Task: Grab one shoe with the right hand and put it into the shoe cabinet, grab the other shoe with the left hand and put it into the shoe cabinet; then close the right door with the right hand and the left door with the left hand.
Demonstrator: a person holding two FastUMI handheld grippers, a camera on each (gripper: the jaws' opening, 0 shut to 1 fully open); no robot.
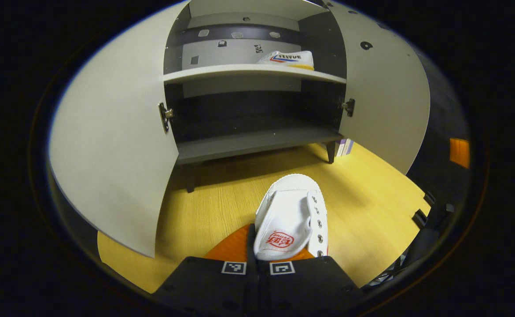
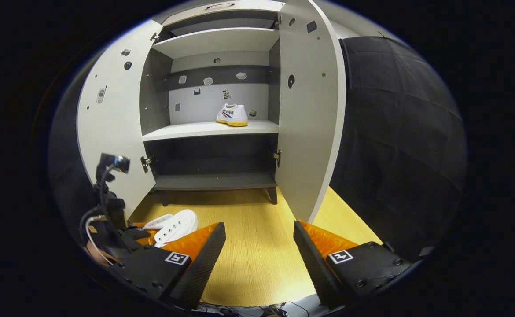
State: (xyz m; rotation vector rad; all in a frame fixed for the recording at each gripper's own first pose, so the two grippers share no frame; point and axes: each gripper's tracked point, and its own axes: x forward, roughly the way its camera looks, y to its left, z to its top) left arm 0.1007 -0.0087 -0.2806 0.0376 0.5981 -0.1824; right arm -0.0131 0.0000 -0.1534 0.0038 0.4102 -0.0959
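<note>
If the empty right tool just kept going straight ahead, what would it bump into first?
Probably nothing soon: the right tool points over bare floor toward the open cabinet's dark lower shelf. Depth is hard to judge.

Two white shoes: one (image 1: 290,220) on the wooden floor (image 1: 213,207) and one (image 2: 232,115) on a cabinet shelf. One shoe cabinet (image 2: 215,127) — two doors, the left door (image 2: 108,119) and the right door (image 2: 312,110), both standing open. Three shelf boards can be counted in the right gripper view: an upper shelf (image 2: 218,42), a middle shelf (image 2: 209,130) and a dark bottom shelf (image 2: 215,180). Two sets of tongs — the left tongs (image 1: 257,246) and the right tongs (image 2: 259,246).
</note>
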